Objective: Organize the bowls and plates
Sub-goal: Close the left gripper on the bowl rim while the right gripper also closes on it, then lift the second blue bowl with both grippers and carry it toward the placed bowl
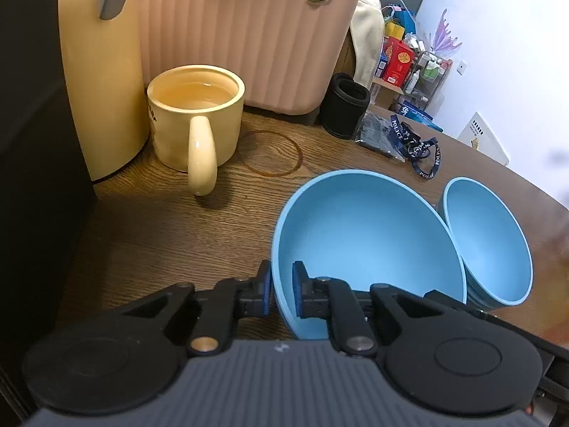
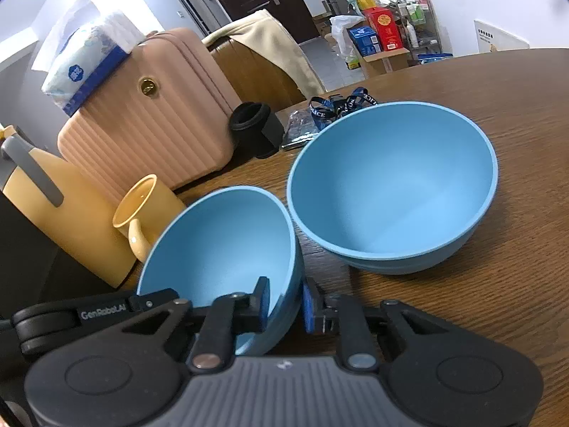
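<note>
The near rim of one blue bowl (image 1: 366, 235) is pinched by the left tool (image 1: 282, 293) and that of the smaller bowl (image 2: 227, 242) by the right tool (image 2: 284, 302), both right of the yellow mug (image 1: 192, 114) on the bench (image 1: 160, 235), apparently for nesting.

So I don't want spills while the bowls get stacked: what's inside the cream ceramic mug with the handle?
The left wrist view shows the cream ceramic mug holding pale brownish liquid, roughly two-thirds up its inner wall. The liquid hides the bottom. In the right wrist view, the mug shows only its empty upper wall.
</note>
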A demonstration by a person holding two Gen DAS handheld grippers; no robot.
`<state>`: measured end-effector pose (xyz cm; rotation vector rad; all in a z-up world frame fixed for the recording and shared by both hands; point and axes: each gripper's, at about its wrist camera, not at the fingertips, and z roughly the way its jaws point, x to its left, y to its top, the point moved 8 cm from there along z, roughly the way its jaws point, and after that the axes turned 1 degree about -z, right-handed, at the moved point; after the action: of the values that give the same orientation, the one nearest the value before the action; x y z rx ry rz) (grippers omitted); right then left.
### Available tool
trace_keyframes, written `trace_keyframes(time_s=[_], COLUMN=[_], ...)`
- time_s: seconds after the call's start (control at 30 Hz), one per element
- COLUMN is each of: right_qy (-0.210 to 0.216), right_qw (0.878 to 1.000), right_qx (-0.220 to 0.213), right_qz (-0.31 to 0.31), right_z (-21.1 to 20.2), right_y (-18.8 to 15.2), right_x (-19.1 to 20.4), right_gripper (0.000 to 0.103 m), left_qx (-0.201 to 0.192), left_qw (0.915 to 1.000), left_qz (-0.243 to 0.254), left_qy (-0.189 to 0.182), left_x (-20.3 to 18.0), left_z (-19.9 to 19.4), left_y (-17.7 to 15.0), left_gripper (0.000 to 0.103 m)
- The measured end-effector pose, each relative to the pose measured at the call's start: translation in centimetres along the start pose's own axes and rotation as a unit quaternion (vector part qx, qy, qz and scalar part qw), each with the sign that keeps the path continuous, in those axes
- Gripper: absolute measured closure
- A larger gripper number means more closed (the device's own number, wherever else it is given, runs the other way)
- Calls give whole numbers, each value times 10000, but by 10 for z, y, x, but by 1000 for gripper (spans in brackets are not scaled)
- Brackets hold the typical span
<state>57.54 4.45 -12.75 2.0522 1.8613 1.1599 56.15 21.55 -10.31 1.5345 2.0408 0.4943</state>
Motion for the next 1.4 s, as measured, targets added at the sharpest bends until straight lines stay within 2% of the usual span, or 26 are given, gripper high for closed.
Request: trace_keyframes(time_s=[0.97, 1.4], right_qy=[54, 158], right_qw=[9997, 9988], right_qx=[-230, -453], right_qz=[-6, -19], right_z=[-33, -88], right_y=[-1, -2], right_x=[13, 21], right_gripper=[91, 91], left_qx=[-400, -583], left_qw=[9989, 9981], left_qz=[-54, 25], left_qy=[240, 187], left_x=[0, -13], left_z=[-44, -96], left_y=[-5, -12], left_gripper=[92, 92])
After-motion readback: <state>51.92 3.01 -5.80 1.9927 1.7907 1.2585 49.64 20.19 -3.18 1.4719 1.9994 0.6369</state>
